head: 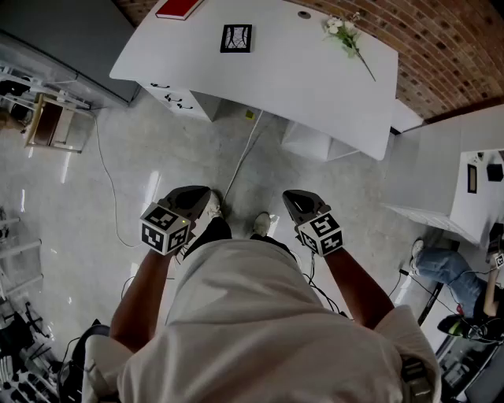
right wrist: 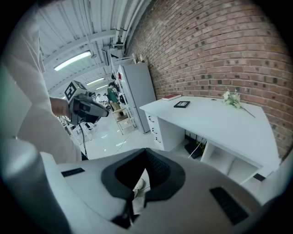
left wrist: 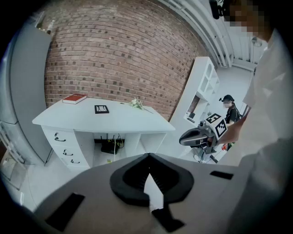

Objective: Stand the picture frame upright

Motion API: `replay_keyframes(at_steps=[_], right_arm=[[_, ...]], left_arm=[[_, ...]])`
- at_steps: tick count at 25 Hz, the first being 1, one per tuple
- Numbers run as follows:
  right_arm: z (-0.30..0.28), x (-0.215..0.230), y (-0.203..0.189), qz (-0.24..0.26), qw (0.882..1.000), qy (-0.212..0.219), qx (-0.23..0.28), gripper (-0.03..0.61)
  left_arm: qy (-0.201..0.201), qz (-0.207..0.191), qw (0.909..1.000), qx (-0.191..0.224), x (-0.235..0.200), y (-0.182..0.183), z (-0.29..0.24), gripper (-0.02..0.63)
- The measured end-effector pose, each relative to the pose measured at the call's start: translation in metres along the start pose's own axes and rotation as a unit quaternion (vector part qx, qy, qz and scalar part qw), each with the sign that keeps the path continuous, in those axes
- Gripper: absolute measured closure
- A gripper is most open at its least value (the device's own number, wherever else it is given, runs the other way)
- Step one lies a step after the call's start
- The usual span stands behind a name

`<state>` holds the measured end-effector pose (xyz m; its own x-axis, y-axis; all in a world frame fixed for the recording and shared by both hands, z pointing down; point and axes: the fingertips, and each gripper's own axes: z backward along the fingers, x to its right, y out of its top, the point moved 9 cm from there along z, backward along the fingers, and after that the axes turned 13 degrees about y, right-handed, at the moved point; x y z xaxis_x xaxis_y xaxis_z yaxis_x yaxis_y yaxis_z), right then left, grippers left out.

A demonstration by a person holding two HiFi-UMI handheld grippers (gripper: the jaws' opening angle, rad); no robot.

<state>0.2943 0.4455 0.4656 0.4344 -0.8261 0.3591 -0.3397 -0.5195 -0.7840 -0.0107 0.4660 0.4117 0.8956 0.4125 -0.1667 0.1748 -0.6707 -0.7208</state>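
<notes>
A person's shirt, then left gripper and right gripper, jaws together and empty, over open floor; the frame lies flat, well beyond the desk near edge.

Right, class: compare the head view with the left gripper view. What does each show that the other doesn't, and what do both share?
Only the head view: the person's shoes on the floor. Only the left gripper view: the router under the white desk. Both: that desk, with the picture frame lying flat, a red book and a flower sprig.
</notes>
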Motion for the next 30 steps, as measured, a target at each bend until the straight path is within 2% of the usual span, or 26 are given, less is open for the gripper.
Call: replay_keyframes(at_steps=[7,11,14,21,23,30], right_arm=[[-0.029,-0.002,0.027,0.013,1.0,-0.007,-0.006,0.575],[-0.057,-0.003,0.051,0.008,1.0,-0.015,-0.009,0.575],[-0.081,-0.002,0.072,-0.01,1.0,-0.015,0.008,0.575],[-0.134,0.008,0.122,-0.032,0.997,-0.055,0.032,0.56],[-0.145,0.011,0.134,-0.038,0.996,-0.069,0.035,0.531],[-0.15,0.042,0.174,-0.06,0.992,-0.099,0.045,0.529]], left_arm=[[-0.014,0.016,0.9997,0.01,-0.032,-0.004,0.001,0.618],[-0.036,0.027,0.9987,0.025,-0.068,0.007,-0.001,0.618],[-0.051,0.026,0.9978,0.034,-0.099,0.018,-0.002,0.618],[-0.076,0.003,0.9957,0.052,-0.167,0.048,-0.005,0.566],[-0.087,0.011,0.9946,0.055,-0.186,0.056,-0.006,0.551],[-0.103,0.041,0.9922,0.057,-0.221,0.081,-0.026,0.531]])
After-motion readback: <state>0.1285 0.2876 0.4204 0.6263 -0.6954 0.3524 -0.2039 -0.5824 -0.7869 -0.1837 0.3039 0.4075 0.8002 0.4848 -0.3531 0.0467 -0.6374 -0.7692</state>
